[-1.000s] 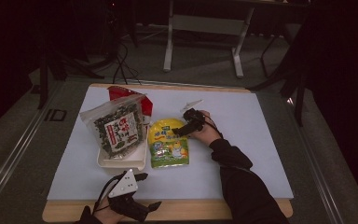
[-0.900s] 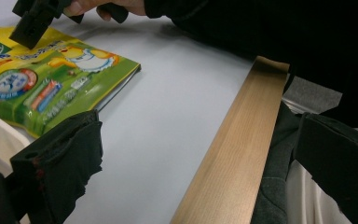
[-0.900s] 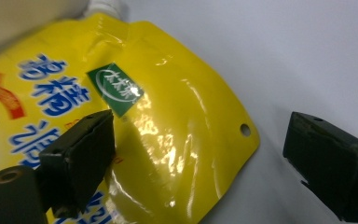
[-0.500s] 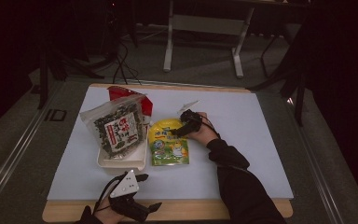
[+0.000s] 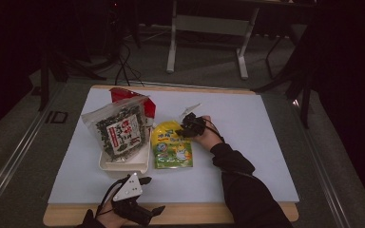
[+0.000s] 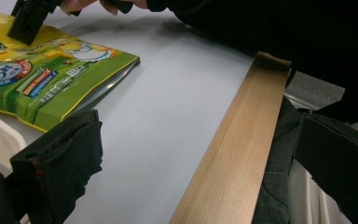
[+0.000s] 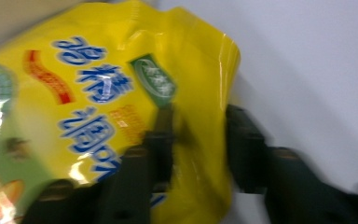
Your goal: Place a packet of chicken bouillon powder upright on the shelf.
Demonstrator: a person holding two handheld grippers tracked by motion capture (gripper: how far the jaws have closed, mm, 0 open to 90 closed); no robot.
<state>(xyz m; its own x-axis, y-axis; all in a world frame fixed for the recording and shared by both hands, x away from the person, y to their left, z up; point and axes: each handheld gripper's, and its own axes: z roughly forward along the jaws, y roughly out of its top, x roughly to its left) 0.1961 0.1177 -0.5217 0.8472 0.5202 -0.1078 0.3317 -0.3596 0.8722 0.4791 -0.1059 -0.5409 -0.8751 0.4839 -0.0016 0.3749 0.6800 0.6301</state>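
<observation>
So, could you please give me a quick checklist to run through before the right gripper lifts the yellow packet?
1. Right gripper astride the yellow packet edge: ok.
2. Jaws firmly shut on it: cannot tell, the view is blurred.
3. Packet lying flat on the white mat: ok.
4. Packet apart from the white tray: cannot tell, they lie very close.
5. Left gripper out of the way at the near edge: ok.
</observation>
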